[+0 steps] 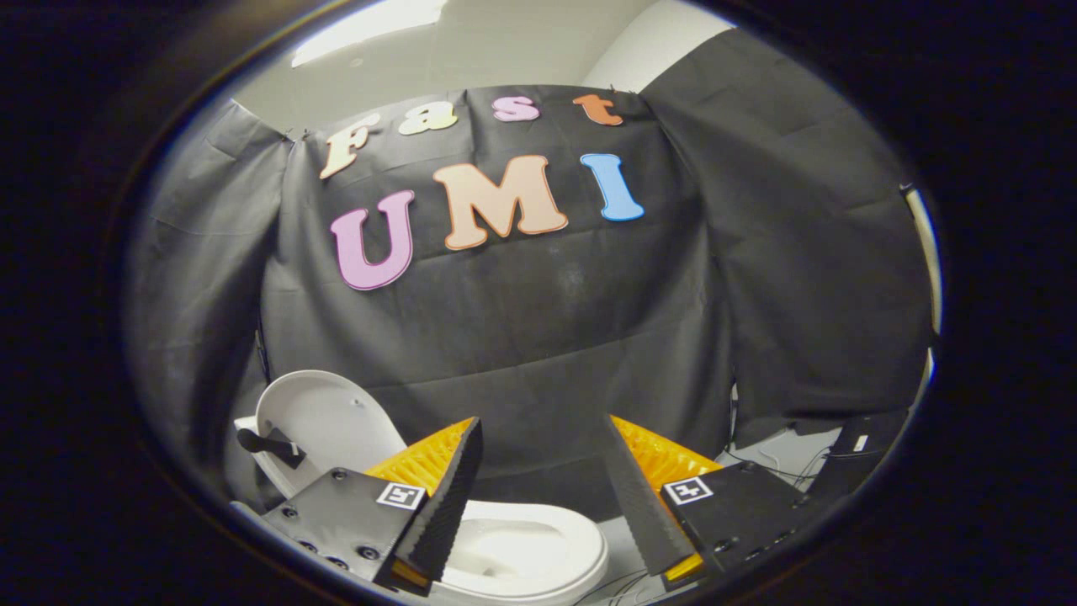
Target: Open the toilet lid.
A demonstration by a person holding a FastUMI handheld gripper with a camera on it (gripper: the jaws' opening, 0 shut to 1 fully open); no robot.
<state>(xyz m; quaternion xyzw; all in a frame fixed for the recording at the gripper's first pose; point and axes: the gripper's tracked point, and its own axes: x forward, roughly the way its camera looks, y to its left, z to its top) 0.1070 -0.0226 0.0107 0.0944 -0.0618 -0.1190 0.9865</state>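
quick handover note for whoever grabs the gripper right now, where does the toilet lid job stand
Gripper: open, fingers spread, holding nothing, raised above the toilet.
Toilet lid: already up, standing behind the bowl, beyond the left finger; a dark handle sticks out from it.
Bowl: exposed below and between the fingers.
Done: lid looks fully open.
Left: likely nothing but pulling away.

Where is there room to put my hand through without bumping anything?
Between the open gripper fingers is bare space, with only the wall cloth beyond. It is crowded by the raised toilet lid, its black handle and the bowl rim. Cables clutter the floor beside it.
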